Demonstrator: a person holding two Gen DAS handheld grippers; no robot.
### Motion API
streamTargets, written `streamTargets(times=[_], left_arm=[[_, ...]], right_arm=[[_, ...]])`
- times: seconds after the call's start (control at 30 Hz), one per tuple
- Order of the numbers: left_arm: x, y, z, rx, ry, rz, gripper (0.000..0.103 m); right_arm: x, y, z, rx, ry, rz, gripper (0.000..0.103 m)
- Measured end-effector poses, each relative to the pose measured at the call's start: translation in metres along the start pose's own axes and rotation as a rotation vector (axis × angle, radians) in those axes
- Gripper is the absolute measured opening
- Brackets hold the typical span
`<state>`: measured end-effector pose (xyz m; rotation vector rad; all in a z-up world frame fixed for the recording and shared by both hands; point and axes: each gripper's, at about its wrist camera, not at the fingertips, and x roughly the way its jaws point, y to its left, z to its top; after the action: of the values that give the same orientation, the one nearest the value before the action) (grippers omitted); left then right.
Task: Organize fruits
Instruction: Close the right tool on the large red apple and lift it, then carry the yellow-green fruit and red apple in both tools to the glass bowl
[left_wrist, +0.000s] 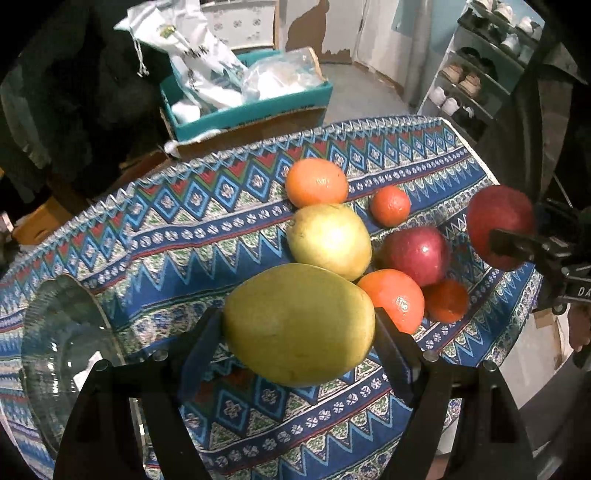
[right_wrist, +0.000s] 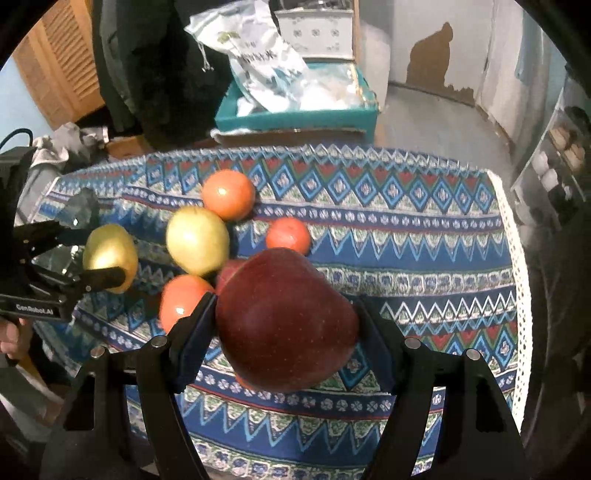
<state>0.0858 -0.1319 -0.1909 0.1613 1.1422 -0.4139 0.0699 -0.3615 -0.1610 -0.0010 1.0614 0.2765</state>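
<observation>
A patterned cloth (left_wrist: 221, 236) covers the counter, bare along its near edge; left tool (left_wrist: 299, 325) grips a yellow-green fruit (left_wrist: 295, 325), right tool (right_wrist: 286, 321) a red apple (right_wrist: 284, 325), both held above the cloth.

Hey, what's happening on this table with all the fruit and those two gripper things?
A person is sorting fruit with a handheld gripper in each hand. The left gripper is clamped on a yellow-green pear, and the right gripper holds a red apple, both raised above the patterned tablecloth. Another pear, another apple and several oranges sit clustered on the cloth. A glass bowl stands at the left, seemingly without fruit so far.
</observation>
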Motion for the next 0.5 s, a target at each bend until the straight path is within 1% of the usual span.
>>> streamTargets(times=[0.27, 0.4, 0.5], left_arm=[[-0.029, 0.01, -0.005, -0.032, -0.043, -0.006, 0.082], [-0.045, 0.019, -0.007, -0.041, -0.075, 0.024, 0.082], [-0.056, 0.026, -0.008, -0.06, -0.091, 0.027, 0.082]], right_arm=[[-0.017, 0.024, 0.018, -0.027, -0.075, 0.041, 0.074], [-0.025, 0.035, 0.026, -0.039, -0.104, 0.065, 0.074], [-0.033, 0.044, 0.032, -0.05, -0.126, 0.083, 0.074]])
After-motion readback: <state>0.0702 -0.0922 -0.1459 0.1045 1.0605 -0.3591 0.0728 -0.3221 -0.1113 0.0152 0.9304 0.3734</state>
